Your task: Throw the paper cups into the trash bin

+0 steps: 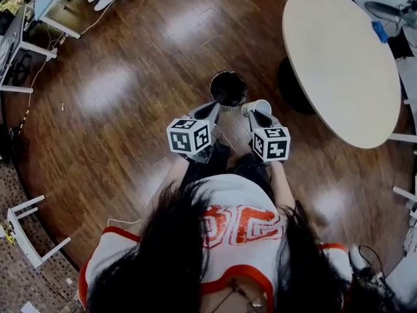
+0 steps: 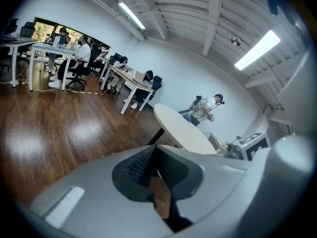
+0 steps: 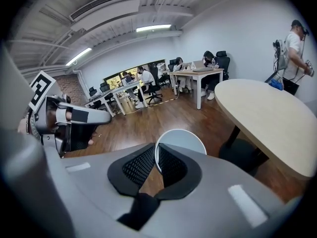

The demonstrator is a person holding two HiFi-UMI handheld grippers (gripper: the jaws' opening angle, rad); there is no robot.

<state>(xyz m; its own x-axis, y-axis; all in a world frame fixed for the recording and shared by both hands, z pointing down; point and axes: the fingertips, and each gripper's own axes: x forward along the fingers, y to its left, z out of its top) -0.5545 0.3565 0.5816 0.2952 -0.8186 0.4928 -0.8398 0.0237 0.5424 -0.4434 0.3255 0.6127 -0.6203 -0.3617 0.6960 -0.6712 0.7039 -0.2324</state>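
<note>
Hair [image 1: 163, 253] foreground | paper cup [image 3: 181, 142] rim pinched by right gripper [image 3: 155, 157] | left gripper [image 2: 151, 153] pressed together (empty) | cup to be centred over trash bin [image 1: 228, 89] before release

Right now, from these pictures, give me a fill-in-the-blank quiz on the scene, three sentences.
1. The right gripper has its fingers pinched on the rim of a white ___.
2. The trash bin stands on a ___ floor.
3. The left gripper, its fingers together, holds ___.
Missing words: paper cup; wooden; nothing.
</note>
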